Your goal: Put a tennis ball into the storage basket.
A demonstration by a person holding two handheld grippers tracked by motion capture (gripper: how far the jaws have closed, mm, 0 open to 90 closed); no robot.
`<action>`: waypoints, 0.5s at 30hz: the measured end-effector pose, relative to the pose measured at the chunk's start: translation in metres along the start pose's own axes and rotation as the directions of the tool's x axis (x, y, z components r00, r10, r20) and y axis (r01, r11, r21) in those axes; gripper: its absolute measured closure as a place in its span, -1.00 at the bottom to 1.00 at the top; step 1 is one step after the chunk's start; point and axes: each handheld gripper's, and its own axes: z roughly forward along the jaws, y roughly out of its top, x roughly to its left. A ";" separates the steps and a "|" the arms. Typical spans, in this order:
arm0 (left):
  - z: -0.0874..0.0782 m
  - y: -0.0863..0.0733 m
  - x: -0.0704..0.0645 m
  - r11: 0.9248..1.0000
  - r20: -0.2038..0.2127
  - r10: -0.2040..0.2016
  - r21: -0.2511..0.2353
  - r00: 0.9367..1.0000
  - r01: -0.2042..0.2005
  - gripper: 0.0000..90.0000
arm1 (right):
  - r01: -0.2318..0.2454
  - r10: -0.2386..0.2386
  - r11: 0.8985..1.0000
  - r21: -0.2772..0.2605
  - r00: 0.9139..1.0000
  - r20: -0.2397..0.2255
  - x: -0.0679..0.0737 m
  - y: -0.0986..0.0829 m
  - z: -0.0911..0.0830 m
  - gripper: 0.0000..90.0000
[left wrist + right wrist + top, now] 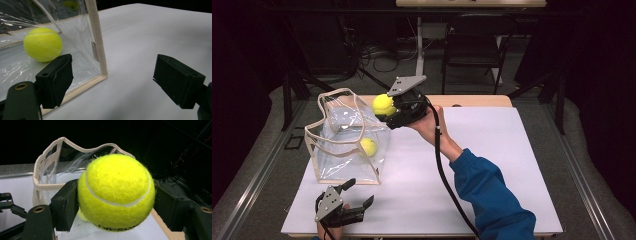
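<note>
A clear plastic bag with beige trim [344, 137] stands open on the white table top [492, 150] at the left. One yellow tennis ball [368, 146] [43, 44] lies inside it, near its right wall. My right gripper [387, 107] [116, 195] is shut on a second tennis ball [383, 105] [116, 192], held in the air just beside the bag's upper right rim [50, 186]. My left gripper [354, 195] [112, 80] rests open near the table's front left edge, in front of the bag's bottom corner [103, 73], with nothing between its jaws.
A dark folding chair [474, 42] and cables stand beyond the table's far edge. Grey floor and metal rails [257, 170] flank the table. The person's blue sleeve [492, 195] crosses the front middle.
</note>
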 end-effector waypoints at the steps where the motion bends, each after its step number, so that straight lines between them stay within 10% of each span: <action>1: 0.000 0.000 0.000 1.000 -0.001 0.002 0.000 1.000 -0.002 -0.64 | 0.000 0.000 1.000 -0.001 1.000 0.000 0.000 0.000 0.000 -0.43; 15: 0.000 0.000 0.000 1.000 0.003 -0.002 0.002 1.000 0.002 -0.64 | -0.001 0.001 1.000 -0.016 1.000 -0.005 0.001 0.003 0.005 -0.42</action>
